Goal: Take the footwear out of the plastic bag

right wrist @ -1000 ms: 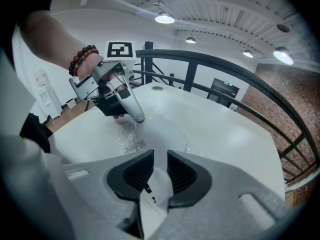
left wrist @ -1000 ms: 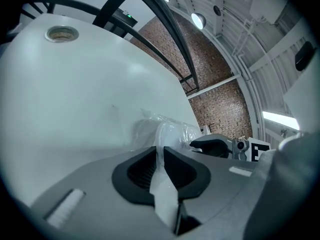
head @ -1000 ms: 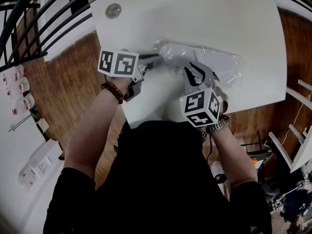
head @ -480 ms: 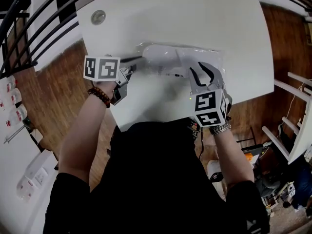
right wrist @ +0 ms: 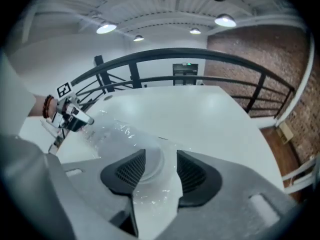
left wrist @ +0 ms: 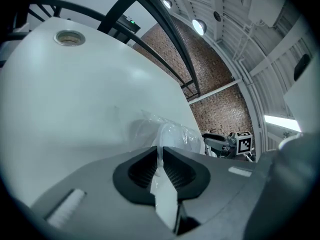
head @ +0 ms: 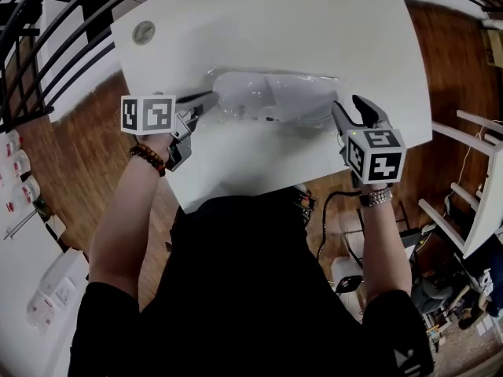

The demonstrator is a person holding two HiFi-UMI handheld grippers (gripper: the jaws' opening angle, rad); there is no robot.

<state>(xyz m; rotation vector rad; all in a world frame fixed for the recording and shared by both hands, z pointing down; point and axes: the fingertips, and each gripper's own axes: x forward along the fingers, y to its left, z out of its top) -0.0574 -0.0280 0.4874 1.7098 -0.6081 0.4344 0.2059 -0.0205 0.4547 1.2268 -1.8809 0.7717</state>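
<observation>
**Position of the work.** The plastic bag (head: 263, 96) lies flat across the near middle of the white table (head: 330, 30). The footwear (head: 299, 96), a pale white form, is wholly inside the bag; no part of it shows outside the film. The task is judged to be at an early stage.

**Left gripper.** The left gripper (left wrist: 161, 156) is closed on a thin fold of film at the bag's left end. In the left gripper view the pads meet with only plastic between them. This hold is judged to be an anchor: it pins one end so the bag cannot slide across the smooth table when the other end is worked.

**Right gripper.** The right gripper (right wrist: 160, 169) stands at the bag's right end, low over the table edge. Its jaws are opening. The right gripper view shows crinkled film and a rounded white end of the footwear between the pads, but the pads stand clear of both and grip nothing. The placement is judged to suit a fresh bite, either on the footwear through the mouth of the bag or on the film itself.

**Observations.** Which end of the bag is open cannot be told. The film is slack and glossy, so a shallow pinch is judged likely to slip.
</observation>
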